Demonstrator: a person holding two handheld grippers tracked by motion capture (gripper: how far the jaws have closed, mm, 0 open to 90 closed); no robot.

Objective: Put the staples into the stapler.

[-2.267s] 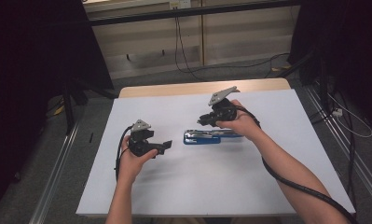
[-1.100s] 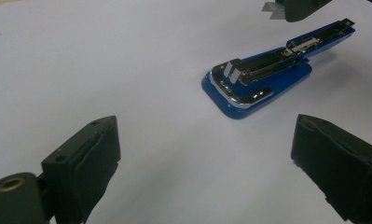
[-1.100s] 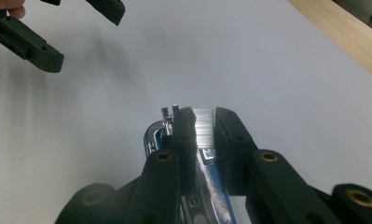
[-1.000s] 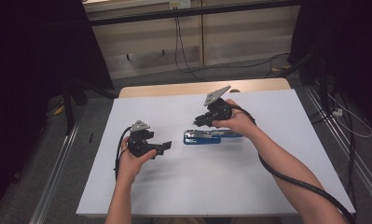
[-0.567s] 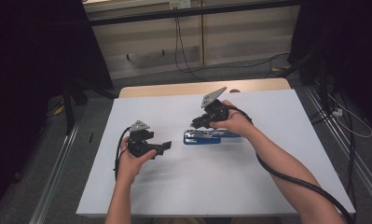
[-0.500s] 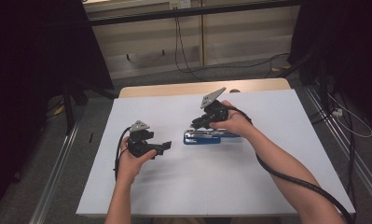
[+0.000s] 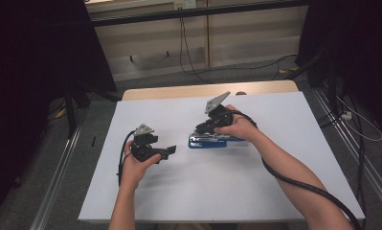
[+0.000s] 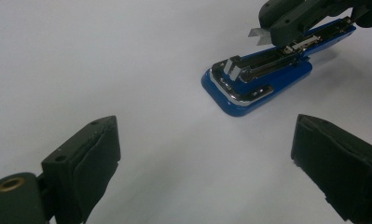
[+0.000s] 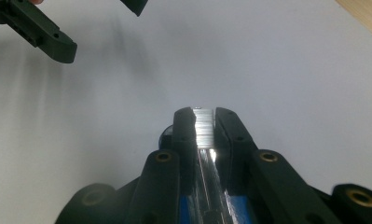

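A blue stapler (image 7: 212,140) lies open on the white table top (image 7: 227,191), its metal magazine rail facing up (image 8: 253,77). My right gripper (image 7: 201,129) hovers just over the stapler's left half. In the right gripper view its jaws (image 9: 203,114) are shut on a short silver strip of staples (image 9: 203,128). In the left gripper view the strip (image 8: 257,33) sticks out of those jaws just above the rail. My left gripper (image 7: 169,151) is held left of the stapler, pointing at it, open with nothing between its fingers (image 8: 204,154).
A bare wooden strip (image 7: 179,91) shows along the table's far edge. A black cable (image 7: 303,184) trails from the right gripper along the forearm. Metal rails (image 7: 59,167) run beside the table, and loose cables (image 7: 356,124) lie on the floor at the right.
My right gripper has crept slightly left and down along the stapler with the staple strip still in its jaws. The left gripper has stayed put.
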